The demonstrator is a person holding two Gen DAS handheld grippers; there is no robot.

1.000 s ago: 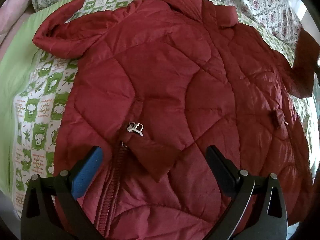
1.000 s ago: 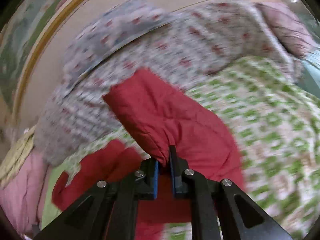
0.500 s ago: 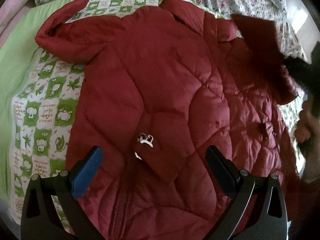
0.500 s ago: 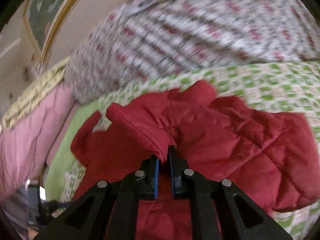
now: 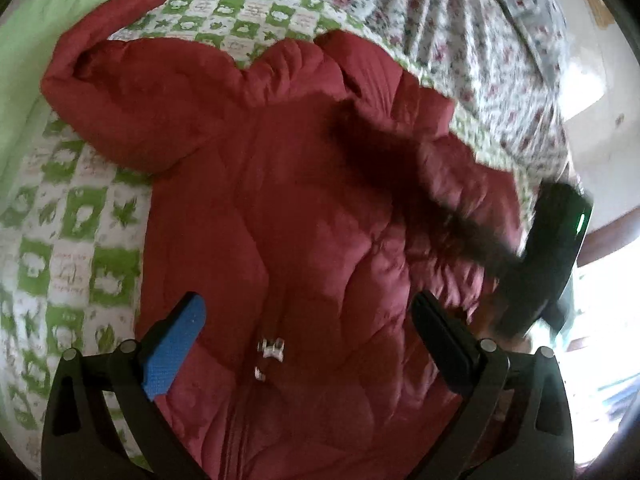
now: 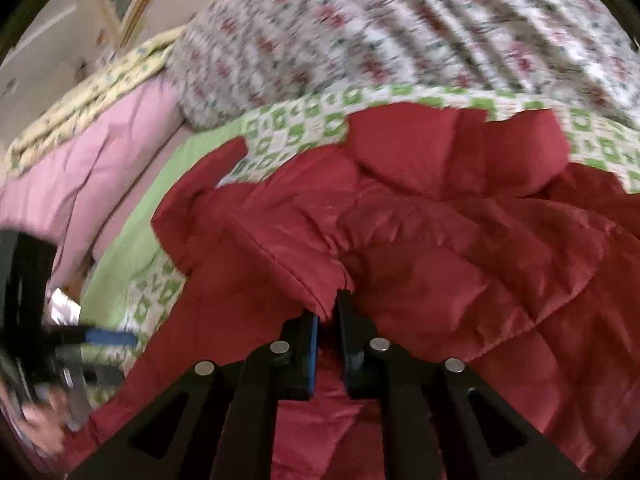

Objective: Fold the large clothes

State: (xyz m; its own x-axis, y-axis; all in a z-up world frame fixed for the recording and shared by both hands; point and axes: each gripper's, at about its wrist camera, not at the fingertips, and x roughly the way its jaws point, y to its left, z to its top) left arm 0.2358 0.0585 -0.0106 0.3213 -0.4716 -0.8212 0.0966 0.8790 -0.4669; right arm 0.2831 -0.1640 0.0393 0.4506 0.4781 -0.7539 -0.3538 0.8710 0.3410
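A dark red quilted jacket point(image 5: 280, 208) lies front up on a green-and-white checked bedcover point(image 5: 72, 216); its zipper pull point(image 5: 272, 350) shows near the bottom. My left gripper point(image 5: 308, 344) is open and empty above the jacket's lower front. My right gripper point(image 6: 328, 320) is shut on the cuff of the jacket's right sleeve point(image 6: 280, 248) and holds it over the jacket's body point(image 6: 480, 248). The right gripper also shows in the left wrist view point(image 5: 552, 256), with the sleeve point(image 5: 400, 172) blurred across the chest. The other sleeve point(image 5: 120, 92) lies spread out at the upper left.
A floral quilt point(image 5: 460, 20) is bunched at the head of the bed, also in the right wrist view point(image 6: 360, 28). A pink blanket point(image 6: 80, 184) and a yellow patterned one point(image 6: 92, 92) lie at the left. The left gripper point(image 6: 60, 344) shows at the left edge.
My right gripper has carried the right sleeve inward, from out beside the bed to across the jacket's chest. My left gripper has drawn back a little along the jacket and stays open.
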